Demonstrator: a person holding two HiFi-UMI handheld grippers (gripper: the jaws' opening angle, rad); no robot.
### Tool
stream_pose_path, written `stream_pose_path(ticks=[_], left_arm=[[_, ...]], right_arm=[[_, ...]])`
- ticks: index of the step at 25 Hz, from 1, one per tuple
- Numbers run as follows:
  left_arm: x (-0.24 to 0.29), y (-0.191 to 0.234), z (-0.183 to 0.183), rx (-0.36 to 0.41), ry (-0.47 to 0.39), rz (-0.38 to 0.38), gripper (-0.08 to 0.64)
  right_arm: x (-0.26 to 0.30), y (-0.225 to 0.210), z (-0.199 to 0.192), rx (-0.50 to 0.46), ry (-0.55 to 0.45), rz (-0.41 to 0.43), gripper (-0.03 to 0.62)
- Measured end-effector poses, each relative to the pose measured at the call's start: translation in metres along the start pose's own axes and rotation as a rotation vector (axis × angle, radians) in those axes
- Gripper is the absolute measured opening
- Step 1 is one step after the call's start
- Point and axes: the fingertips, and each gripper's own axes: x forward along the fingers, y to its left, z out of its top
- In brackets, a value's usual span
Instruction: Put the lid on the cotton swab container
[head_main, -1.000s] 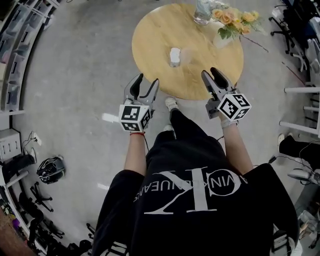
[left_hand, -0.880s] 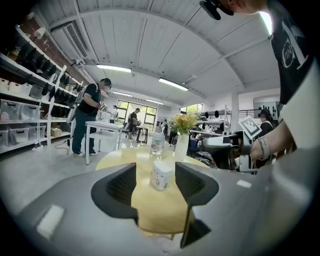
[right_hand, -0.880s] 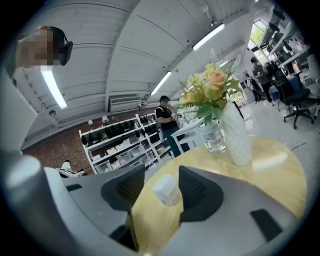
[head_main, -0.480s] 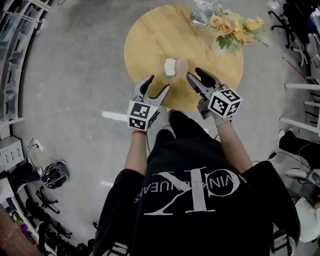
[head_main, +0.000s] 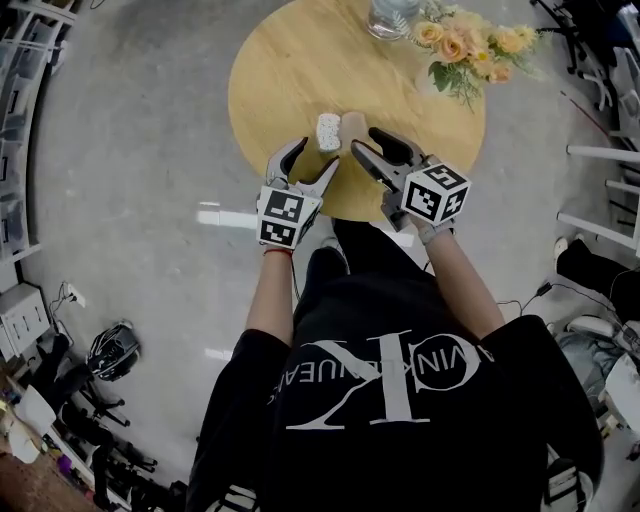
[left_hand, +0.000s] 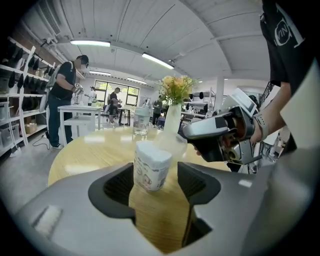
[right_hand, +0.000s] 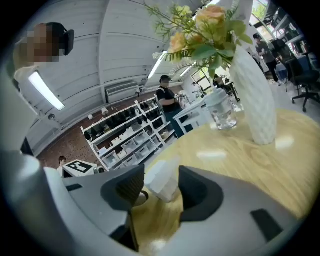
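Observation:
The cotton swab container (head_main: 328, 131), a small white printed tub, stands near the front of the round wooden table (head_main: 290, 70). Its clear lid (head_main: 352, 126) sits just to its right. My left gripper (head_main: 308, 160) is open, its jaws having just been opening, and nothing is between them. In the left gripper view the container (left_hand: 151, 165) stands just beyond my left gripper (left_hand: 156, 182), with the lid (left_hand: 173, 145) behind it. My right gripper (head_main: 372, 145) is open beside the lid. In the right gripper view the lid (right_hand: 162, 181) shows just past my right gripper (right_hand: 161, 192), untouched.
A white vase of orange flowers (head_main: 455, 50) and a drinking glass (head_main: 390, 15) stand at the table's far right. Shelving (head_main: 20, 120) lines the room at left. People stand by benches in the background (left_hand: 65, 95). The person's legs are close to the table's near edge.
Both grippers have moved forward and down from the table's near edge to either side of the container and lid. The left jaws have widened a little.

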Motion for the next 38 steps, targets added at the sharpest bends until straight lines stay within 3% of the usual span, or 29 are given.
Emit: stream_pose_path(ticks=[14,28,38], left_arm=[[0.020,-0.005,0.000,0.052,0.031,0.014,0.261],[0.023,0.004,-0.001,0.026,0.029,0.037,0.259],[0.022,0.004,0.000,0.012,0.026,0.055,0.259]], right_arm=[[0.007,0.021,0.014,-0.015,-0.010,0.085,0.183],[0.026,0.027,0.017,-0.053,0.020,0.101,0.179],[0.041,0.035,0.013,-0.181,0.097,0.116,0.153]])
